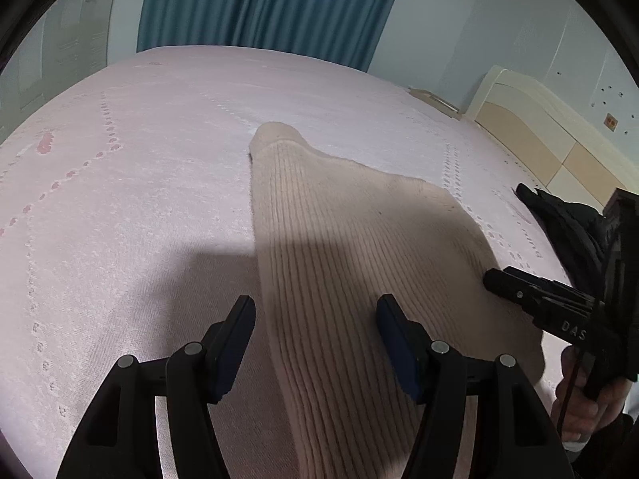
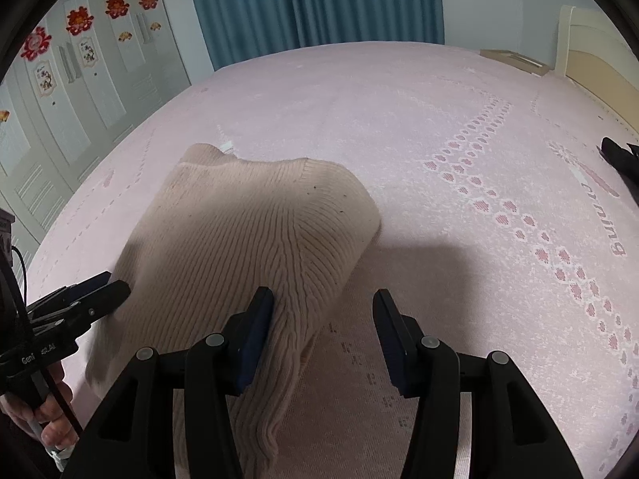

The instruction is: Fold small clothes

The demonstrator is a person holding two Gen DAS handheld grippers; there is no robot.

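Note:
A beige ribbed knit garment (image 1: 331, 247) lies on the pink bed cover (image 1: 131, 183), reaching away from me. My left gripper (image 1: 315, 307) is open, its jaws straddling the garment's left edge just above it. In the left wrist view the right gripper (image 1: 495, 279) comes in from the right at the garment's right edge. In the right wrist view the garment (image 2: 247, 235) lies left of centre. My right gripper (image 2: 323, 303) is open, over the garment's right edge. The left gripper (image 2: 112, 287) shows at the garment's left side.
A dark garment (image 1: 567, 219) lies on the bed at the right, also in the right wrist view (image 2: 623, 159). A cream headboard (image 1: 551, 127) stands at the right. Blue curtains (image 1: 259, 4) hang behind the bed. White wardrobe doors (image 2: 80, 80) stand at the left.

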